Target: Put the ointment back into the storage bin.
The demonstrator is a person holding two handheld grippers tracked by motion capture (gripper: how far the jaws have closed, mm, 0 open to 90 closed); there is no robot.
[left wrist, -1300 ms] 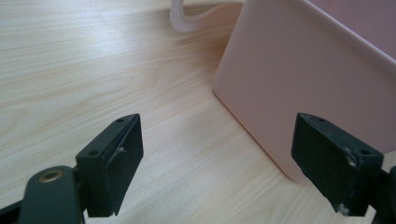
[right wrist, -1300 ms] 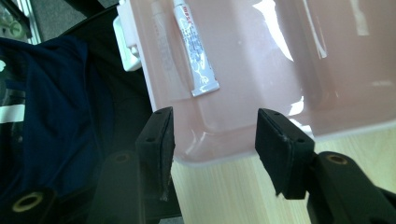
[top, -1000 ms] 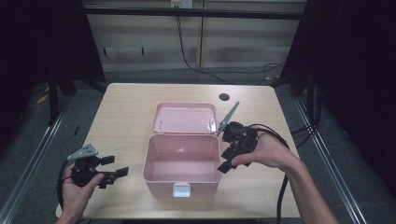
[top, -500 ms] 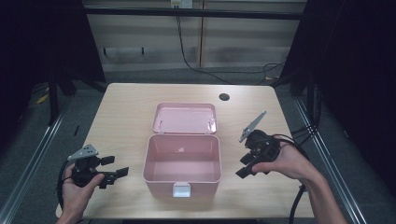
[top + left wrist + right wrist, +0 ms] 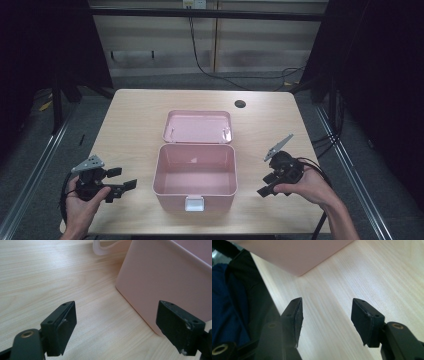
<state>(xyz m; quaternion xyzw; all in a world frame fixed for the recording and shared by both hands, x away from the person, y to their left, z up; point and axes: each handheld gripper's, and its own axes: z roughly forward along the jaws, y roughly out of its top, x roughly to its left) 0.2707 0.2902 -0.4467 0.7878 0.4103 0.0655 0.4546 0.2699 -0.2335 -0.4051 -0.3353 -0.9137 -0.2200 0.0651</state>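
**A:** Where were you just then, and how much room did you have?

**B:** I had my left gripper (image 5: pixel 118 182) low at the near-left part of the table (image 5: pixel 130 120), close to the front edge, jaws spread wide with nothing between them. In the left gripper view there was bare wood under and ahead of the left gripper (image 5: pixel 130 325), and the box's pink wall just beyond my right-hand jaw, not touching it.

**A:** And the other hand?

**B:** My right gripper (image 5: pixel 267 184) sat near the table's front-right, jaws also apart and empty. A strip of open wood lay between it and the pink box (image 5: pixel 196 172). In the right gripper view the right gripper (image 5: pixel 325 317) looked past a rounded corner of the box (image 5: pixel 294 255) toward the table's front edge, dark beyond it.

**A:** The box itself?

**B:** Middle of the table, nearer the front. Open, its lid (image 5: pixel 198 126) thrown back flat on the far side, inner face up. The long axis ran left to right; the white latch (image 5: pixel 194 203) faced me on the front wall. Pale pink plastic, rounded corners, inside bare as far as I could see.

**A:** Anything else out there?

**B:** A small dark hole (image 5: pixel 240 104) in the tabletop toward the far-right, well apart from the box.
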